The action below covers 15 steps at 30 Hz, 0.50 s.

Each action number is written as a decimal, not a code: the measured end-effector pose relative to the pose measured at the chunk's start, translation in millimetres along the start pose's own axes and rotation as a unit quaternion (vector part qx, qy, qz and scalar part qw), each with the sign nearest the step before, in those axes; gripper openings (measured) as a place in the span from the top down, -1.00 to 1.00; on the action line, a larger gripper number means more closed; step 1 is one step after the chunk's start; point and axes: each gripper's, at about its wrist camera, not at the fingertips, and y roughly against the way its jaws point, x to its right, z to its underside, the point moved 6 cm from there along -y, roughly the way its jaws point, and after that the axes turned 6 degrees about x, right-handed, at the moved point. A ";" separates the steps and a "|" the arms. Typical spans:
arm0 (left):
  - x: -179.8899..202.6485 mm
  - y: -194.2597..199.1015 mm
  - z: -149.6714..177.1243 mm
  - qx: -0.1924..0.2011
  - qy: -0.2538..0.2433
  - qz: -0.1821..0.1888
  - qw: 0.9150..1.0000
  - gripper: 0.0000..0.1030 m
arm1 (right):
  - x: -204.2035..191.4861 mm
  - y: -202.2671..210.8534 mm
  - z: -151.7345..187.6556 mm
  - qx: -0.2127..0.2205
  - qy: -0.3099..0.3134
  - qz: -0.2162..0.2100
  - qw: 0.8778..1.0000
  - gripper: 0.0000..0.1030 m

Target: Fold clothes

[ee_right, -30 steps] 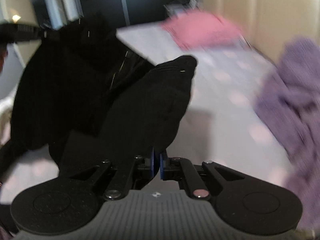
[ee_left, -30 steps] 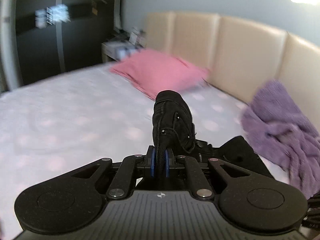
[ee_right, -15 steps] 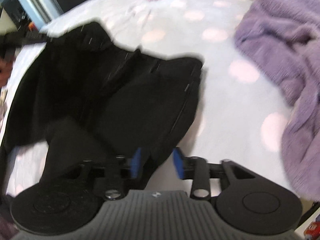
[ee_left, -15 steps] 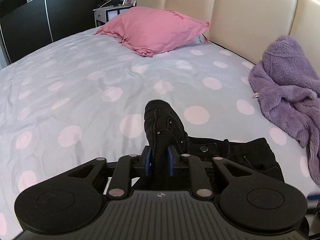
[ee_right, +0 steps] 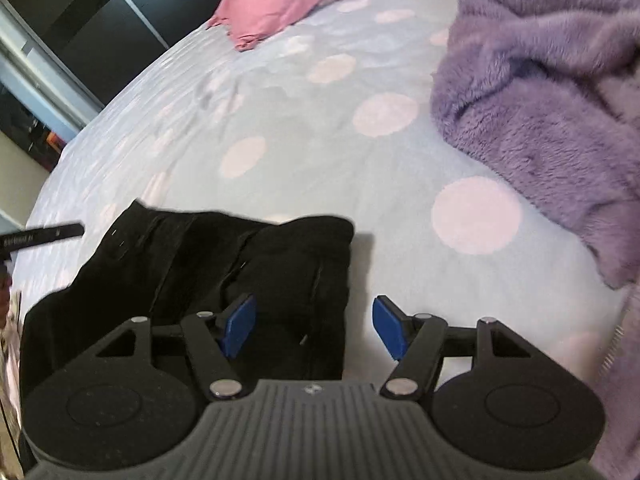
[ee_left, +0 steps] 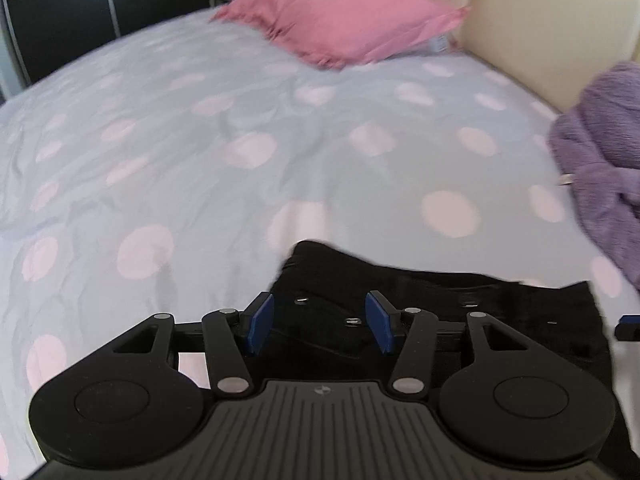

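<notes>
On the dotted bed (ee_left: pixel 240 128), your black garment (ee_left: pixel 440 312) lies flat near its edge. Your left tool (ee_left: pixel 320 326) is opening, cloth between its pads but unpressed. Your right tool (ee_right: pixel 316 328) is opening too, astride the garment's edge, beside the purple fleece (ee_right: pixel 540 92).

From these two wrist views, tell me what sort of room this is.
Almost certainly a bedroom. A bed with a pale polka-dot sheet fills both views, a pink pillow lies against a cream padded headboard, and dark wardrobe-like doors stand beyond. A black garment and a purple fleece lie on the sheet.
</notes>
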 end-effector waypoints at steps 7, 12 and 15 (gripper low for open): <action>-32.8 -50.7 17.4 -0.033 0.070 0.022 0.997 0.05 | 21.9 -42.0 -11.9 0.006 -0.065 -0.032 0.997 -0.31; -39.3 -59.7 26.1 -0.030 0.114 0.047 0.992 0.31 | 23.1 -56.7 -11.9 0.010 -0.095 -0.071 0.993 0.16; -35.8 -48.7 23.7 -0.004 0.109 0.030 0.994 0.80 | 18.5 -53.4 -14.6 0.012 -0.083 -0.067 0.994 0.32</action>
